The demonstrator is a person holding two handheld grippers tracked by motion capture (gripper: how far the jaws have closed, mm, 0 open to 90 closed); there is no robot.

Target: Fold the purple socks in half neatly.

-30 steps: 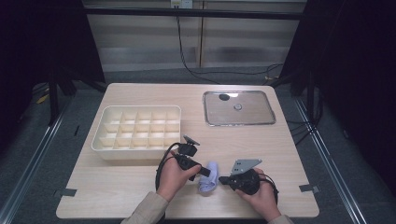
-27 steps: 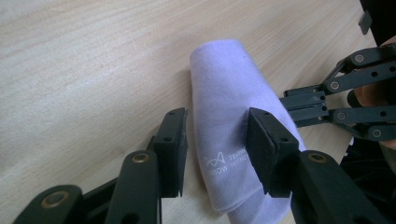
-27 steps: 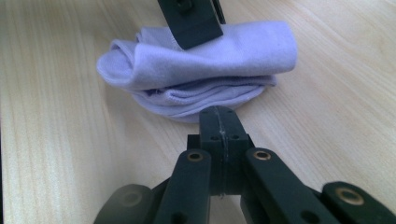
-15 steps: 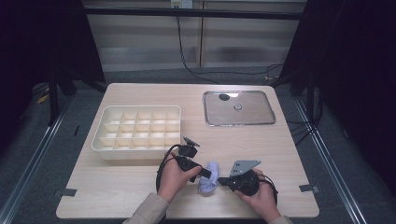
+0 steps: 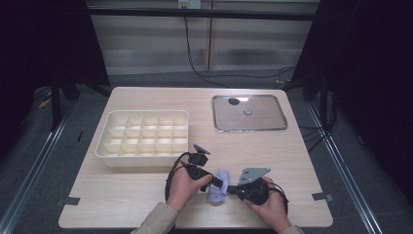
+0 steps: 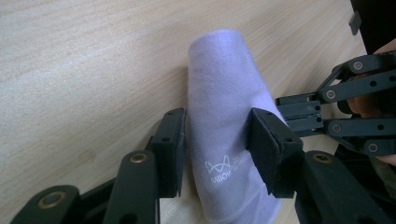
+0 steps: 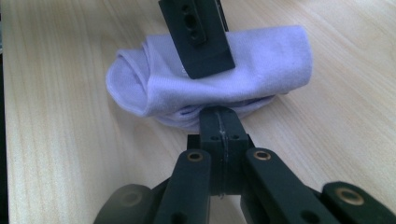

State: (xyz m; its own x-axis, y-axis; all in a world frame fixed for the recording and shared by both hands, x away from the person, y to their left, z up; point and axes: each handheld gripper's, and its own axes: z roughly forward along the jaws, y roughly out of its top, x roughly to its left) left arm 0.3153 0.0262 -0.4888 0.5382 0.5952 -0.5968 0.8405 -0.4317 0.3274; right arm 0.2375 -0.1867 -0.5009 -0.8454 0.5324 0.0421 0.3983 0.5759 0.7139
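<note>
The left gripper (image 6: 215,149) stands partly open, its two black jaws pressed against either side of a rolled pale lilac fabric sock (image 6: 229,140) (white logo printed near its end) lying on the light wooden table (image 6: 70,70). The right gripper (image 7: 218,122), jaws closed together, pinches the sock's lower edge from the opposite side.

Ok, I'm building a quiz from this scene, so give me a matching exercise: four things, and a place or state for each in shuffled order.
Things:
1. sock
2. divided tray
3. metal lid
4. right gripper

Places or states:
A. flat at the table's far right
B. jaws pressed together at the sock's edge
C. pale purple, rolled, between the two grippers
D. cream, compartments empty, left of centre

Pairs: 1-C, 2-D, 3-A, 4-B
</note>
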